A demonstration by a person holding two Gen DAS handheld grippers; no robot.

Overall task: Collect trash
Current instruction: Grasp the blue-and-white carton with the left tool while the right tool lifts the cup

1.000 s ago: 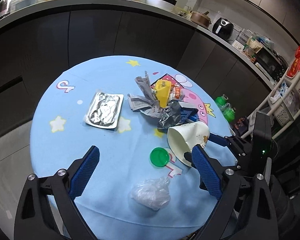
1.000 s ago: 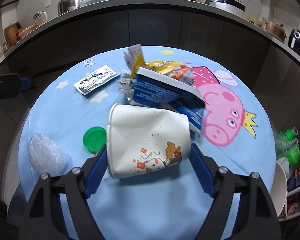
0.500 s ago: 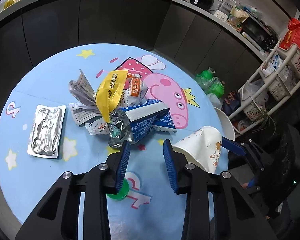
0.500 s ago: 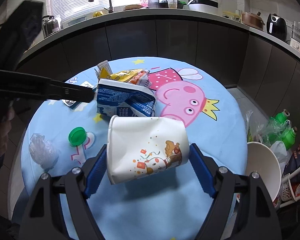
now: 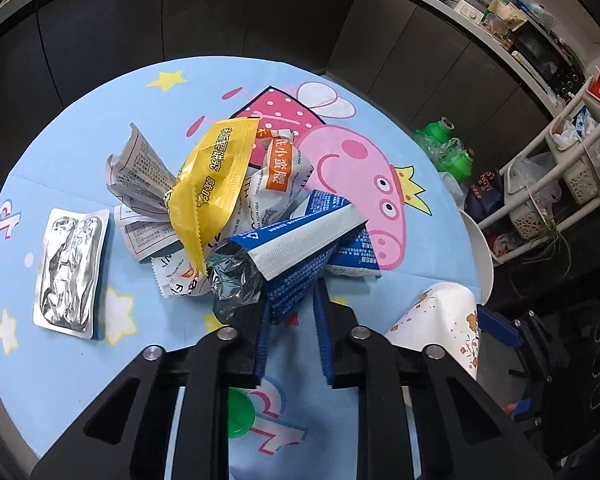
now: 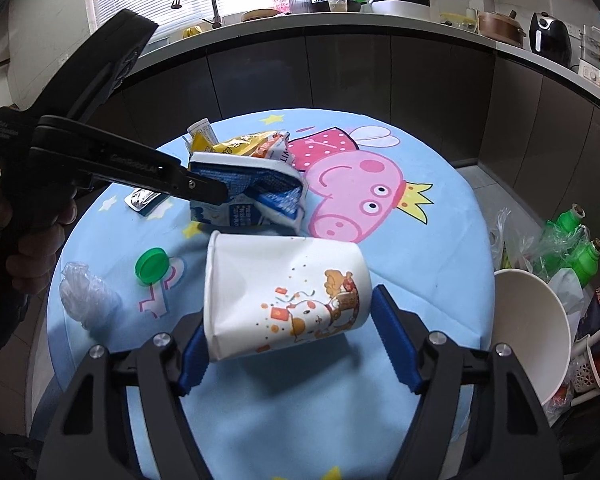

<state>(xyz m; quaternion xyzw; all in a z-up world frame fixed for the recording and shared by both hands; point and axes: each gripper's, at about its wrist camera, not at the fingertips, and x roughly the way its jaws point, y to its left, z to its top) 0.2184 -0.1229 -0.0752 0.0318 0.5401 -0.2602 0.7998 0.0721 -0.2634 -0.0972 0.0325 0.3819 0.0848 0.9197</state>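
The right claw (image 6: 288,344) grasps a dented white paper cup (image 6: 284,296) sideways, lifted above the worktop (image 6: 420,256). The left claw (image 5: 290,308) is narrowed around a corner of the blue-and-white carton (image 5: 300,248), though actual contact is unclear. Beyond lie a yellow wrapper (image 5: 216,172), foil blister pack (image 5: 70,272) and green cap (image 6: 151,266). Dark cabinets (image 6: 420,80) curve behind.

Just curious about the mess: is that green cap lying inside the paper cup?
No, the green cap lies on the tablecloth, apart from the paper cup held in the right hand-held gripper.
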